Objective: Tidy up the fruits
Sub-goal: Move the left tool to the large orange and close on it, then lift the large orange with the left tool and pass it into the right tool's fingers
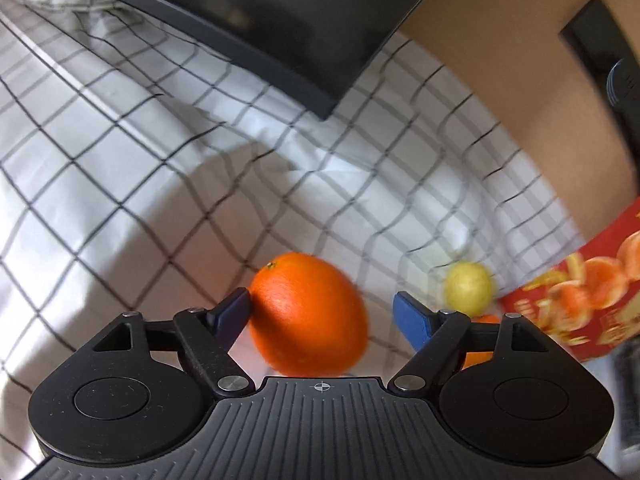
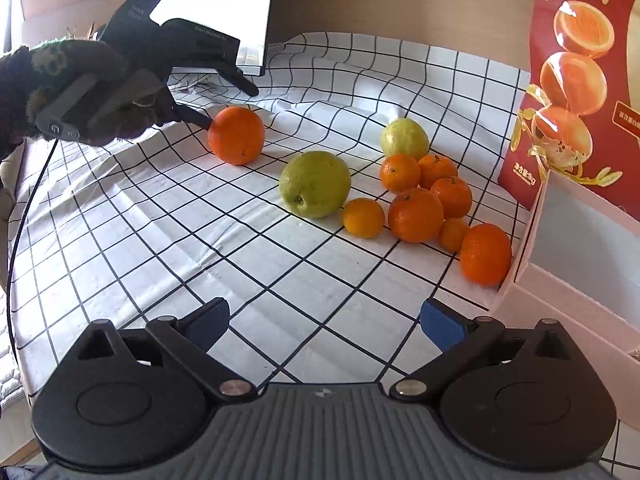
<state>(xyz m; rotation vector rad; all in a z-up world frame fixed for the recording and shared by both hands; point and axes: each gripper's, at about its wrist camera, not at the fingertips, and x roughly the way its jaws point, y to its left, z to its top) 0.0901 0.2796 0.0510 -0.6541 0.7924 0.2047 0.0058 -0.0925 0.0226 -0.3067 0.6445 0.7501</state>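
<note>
Tongs on the left hand [image 1: 322, 312] gape wide around the big orange [image 1: 308, 314], one blue pad [image 1: 234, 310] brushing its left flank and the other standing clear on the right, so nothing is gripped as it sits alone at the far left of the checked cloth [image 2: 248, 240] on the bench. Across to the middle, two green fruits [image 2: 315, 183] lead to the cluster of small oranges [image 2: 416, 214] by the red box [image 2: 576, 80]. Far right, the right tongs [image 2: 325, 326] hang open and empty; best to centre the orange, then squeeze gently so it can't roll.
</note>
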